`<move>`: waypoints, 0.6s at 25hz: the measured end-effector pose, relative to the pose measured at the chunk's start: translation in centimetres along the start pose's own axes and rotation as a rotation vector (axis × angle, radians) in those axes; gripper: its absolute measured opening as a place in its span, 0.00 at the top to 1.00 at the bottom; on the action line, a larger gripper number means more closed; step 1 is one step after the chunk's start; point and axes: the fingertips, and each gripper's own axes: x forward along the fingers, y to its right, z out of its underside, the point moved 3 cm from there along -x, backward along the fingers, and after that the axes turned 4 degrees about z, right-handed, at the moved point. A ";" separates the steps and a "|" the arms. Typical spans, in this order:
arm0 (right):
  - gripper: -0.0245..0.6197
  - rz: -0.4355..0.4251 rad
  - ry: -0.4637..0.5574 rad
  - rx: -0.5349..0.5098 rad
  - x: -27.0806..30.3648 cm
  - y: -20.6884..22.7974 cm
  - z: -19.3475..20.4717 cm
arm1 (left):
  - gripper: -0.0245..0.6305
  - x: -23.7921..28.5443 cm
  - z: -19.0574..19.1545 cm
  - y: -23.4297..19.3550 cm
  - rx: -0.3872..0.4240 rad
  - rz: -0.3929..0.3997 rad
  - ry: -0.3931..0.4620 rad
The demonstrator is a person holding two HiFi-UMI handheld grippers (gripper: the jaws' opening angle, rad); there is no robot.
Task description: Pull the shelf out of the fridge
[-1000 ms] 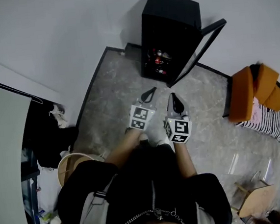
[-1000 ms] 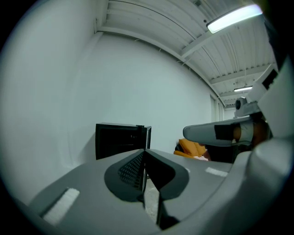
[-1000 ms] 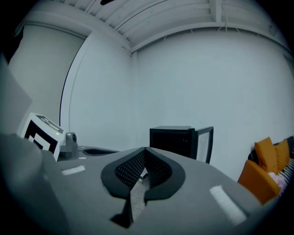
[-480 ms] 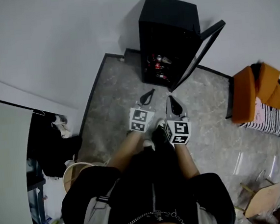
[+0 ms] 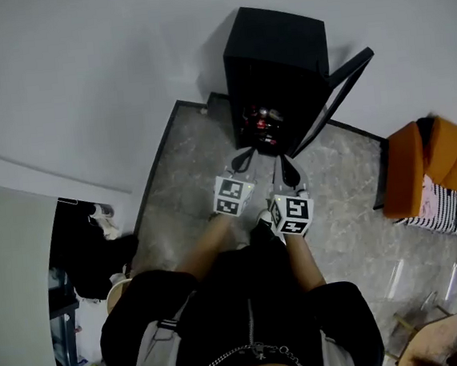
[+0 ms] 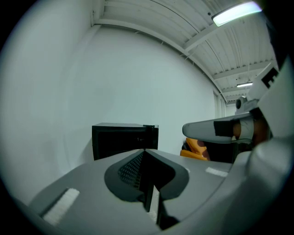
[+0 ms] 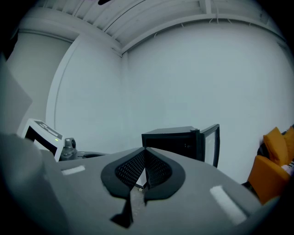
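A small black fridge [image 5: 277, 61] stands against the white wall, and its glass door [image 5: 334, 95] hangs open to the right. Red cans and bottles [image 5: 261, 120] show on its shelves; no single shelf can be made out. My left gripper [image 5: 246, 155] and right gripper [image 5: 286, 167] are side by side just in front of the fridge opening, both shut and holding nothing. The fridge [image 6: 125, 140] sits straight ahead in the left gripper view. In the right gripper view the fridge [image 7: 177, 140] and its door [image 7: 211, 144] lie beyond the closed jaws.
An orange armchair [image 5: 427, 159] with a striped cloth stands at the right. Dark bags and a rack [image 5: 85, 240] are at the left by a white panel. Clear and wooden items [image 5: 420, 296] lie on the grey stone floor at the lower right.
The person has stepped toward the fridge. Both grippers have travelled forward together and now sit close to its open front. Their jaws stay closed.
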 end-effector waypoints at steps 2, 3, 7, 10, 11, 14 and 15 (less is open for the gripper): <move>0.96 -0.001 0.003 0.005 1.5 1.2 -0.5 | 0.95 1.6 -0.7 -0.4 0.000 -0.006 0.004; 0.96 -0.002 0.006 0.007 2.2 1.8 -0.8 | 0.95 2.4 -1.0 -0.7 0.001 -0.010 0.005; 0.96 -0.017 0.017 0.013 5.1 3.8 -1.8 | 0.95 5.4 -1.5 -1.7 0.002 -0.032 -0.006; 0.96 -0.027 0.017 0.018 6.9 5.2 -2.1 | 0.95 7.3 -1.4 -2.5 0.000 -0.054 -0.021; 0.96 -0.030 0.015 0.020 7.5 5.6 -2.1 | 0.95 7.8 -1.4 -2.9 -0.002 -0.064 -0.023; 0.96 -0.040 0.013 0.020 8.9 6.4 -2.4 | 0.95 8.8 -1.8 -3.8 -0.010 -0.095 -0.018; 0.96 -0.043 0.012 0.019 9.1 6.6 -2.4 | 0.95 9.1 -1.9 -4.0 -0.014 -0.100 -0.017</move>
